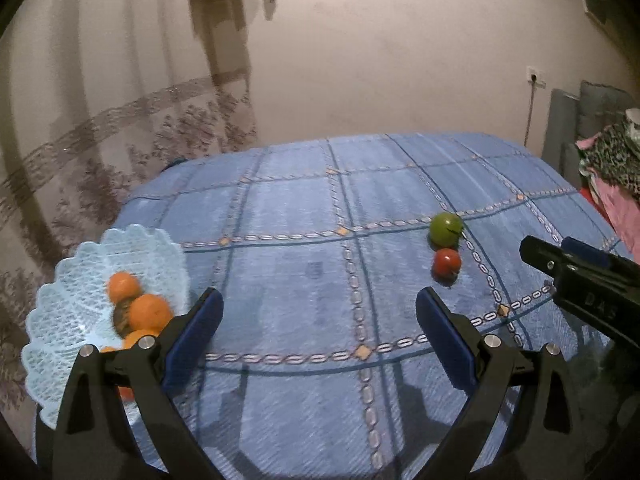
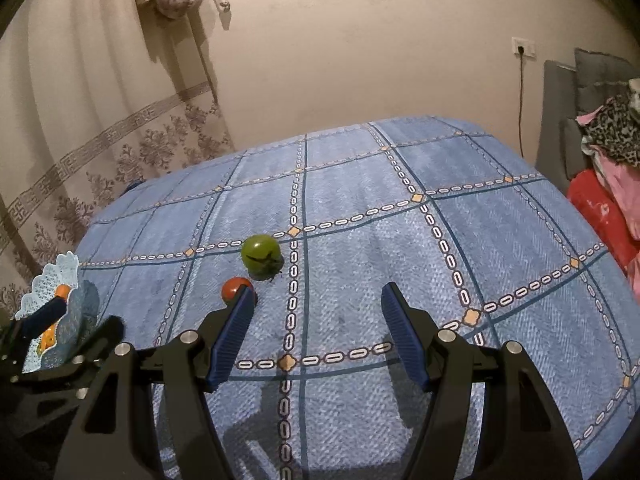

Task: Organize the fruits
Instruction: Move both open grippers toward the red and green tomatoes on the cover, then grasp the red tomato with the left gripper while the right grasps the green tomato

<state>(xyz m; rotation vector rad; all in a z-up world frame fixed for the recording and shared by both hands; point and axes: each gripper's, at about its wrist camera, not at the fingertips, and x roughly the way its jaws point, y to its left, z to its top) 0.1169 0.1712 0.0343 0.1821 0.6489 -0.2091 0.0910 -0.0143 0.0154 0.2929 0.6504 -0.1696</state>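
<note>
A woven blue cloth (image 2: 360,280) with a coarse, matt weave covered the counter. The basket (image 1: 80,280) looked like pale lacy plastic mesh. The green tomato (image 2: 261,255) and red tomato (image 1: 447,262) were smooth, faintly glossy. Each tool's ribbed blue pads (image 2: 402,336) sat in matt black plastic.

Blue checked tablecloth (image 2: 360,264) — patterned curtain (image 1: 100,128) left, wall socket (image 2: 523,47), clothes pile (image 2: 612,168) right.

Layout on the counter (image 2: 500,240): the basket (image 1: 80,280) sits at the left edge and holds several fruits (image 1: 148,312). 2 tomatoes lie right of centre, well apart from the basket, the far tomato (image 1: 445,230) just behind the near tomato (image 1: 447,263). A curtain (image 1: 100,120) hangs behind the counter's left side; piled clothes (image 2: 612,148) lie beyond its right edge.
</note>
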